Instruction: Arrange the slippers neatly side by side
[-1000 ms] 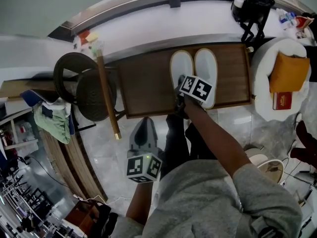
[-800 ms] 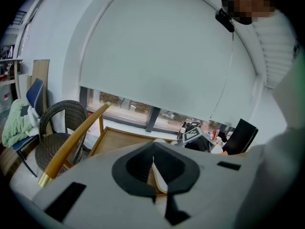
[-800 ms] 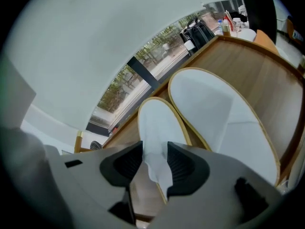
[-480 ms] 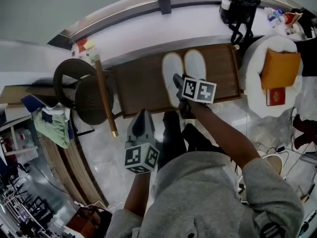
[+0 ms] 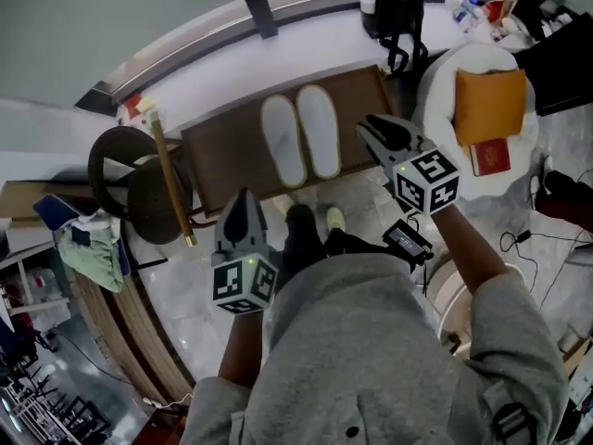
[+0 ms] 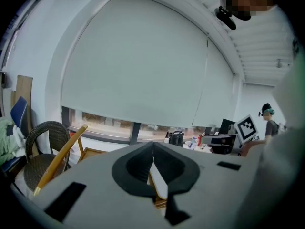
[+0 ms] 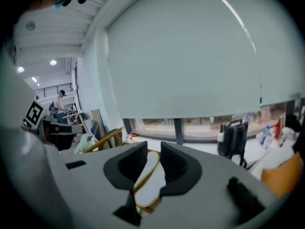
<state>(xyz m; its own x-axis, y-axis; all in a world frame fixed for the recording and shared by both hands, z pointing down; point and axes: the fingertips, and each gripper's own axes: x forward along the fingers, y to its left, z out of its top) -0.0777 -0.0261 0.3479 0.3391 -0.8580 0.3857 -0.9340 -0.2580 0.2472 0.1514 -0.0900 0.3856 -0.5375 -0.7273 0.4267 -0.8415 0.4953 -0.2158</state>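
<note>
Two white slippers (image 5: 283, 140) lie side by side on one bench (image 5: 227, 156); left fingers (image 6: 136, 162) closed, right fingers (image 7: 129, 165), just narrowing, part-open, empty.

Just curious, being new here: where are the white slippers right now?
In the head view the slippers lie side by side on the wooden platform, upper middle, between the wicker chair at left and the round white table at right.

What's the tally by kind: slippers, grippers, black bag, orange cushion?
white slippers: 2
left gripper, right gripper: 2
black bag: 1
orange cushion: 1
Total: 6
</note>
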